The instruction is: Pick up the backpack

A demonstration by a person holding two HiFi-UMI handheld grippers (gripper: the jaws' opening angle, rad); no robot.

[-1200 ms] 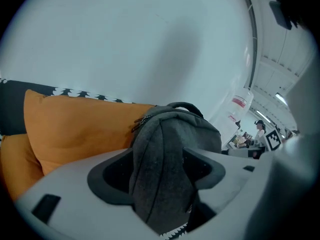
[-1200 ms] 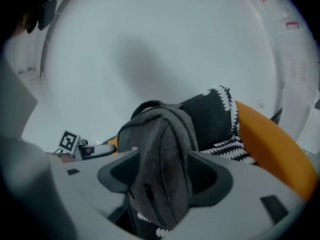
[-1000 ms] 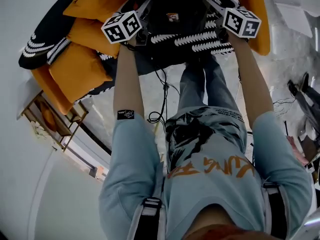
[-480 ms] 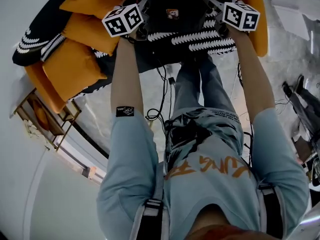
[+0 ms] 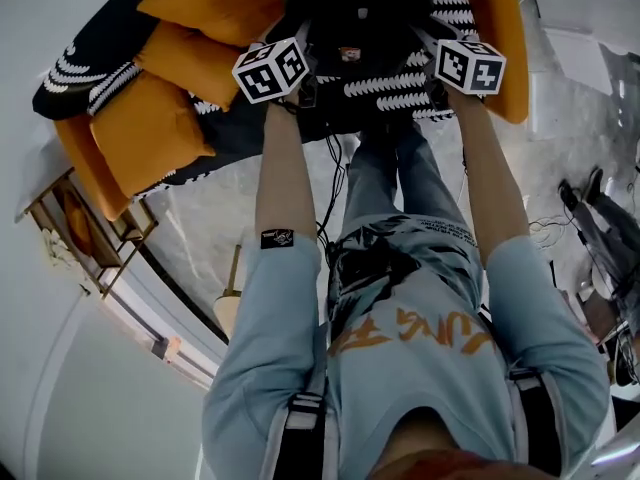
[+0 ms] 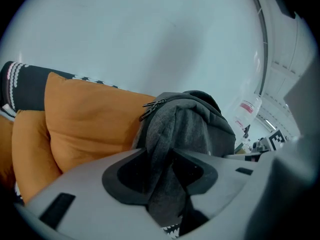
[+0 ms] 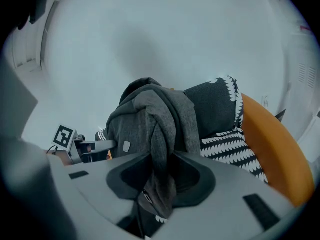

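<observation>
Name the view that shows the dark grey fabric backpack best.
The right gripper view: the dark grey fabric backpack fills its middle, close, with rounded top and small tag. The left gripper view gives one fold and a zip pull. The head view gives only a dark shape at its top edge.

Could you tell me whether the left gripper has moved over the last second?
Yes: left gripper edged right, away from the orange cushion, jaws closing onto the backpack.

Orange cushions point(image 5: 150, 128) are crowding the backpack point(image 5: 355, 23) on its left, another orange cushion point(image 5: 500, 48) is hemming its right; the floor point(image 5: 220, 208) in front is lying open, cables point(image 5: 333, 183) dangling.
</observation>
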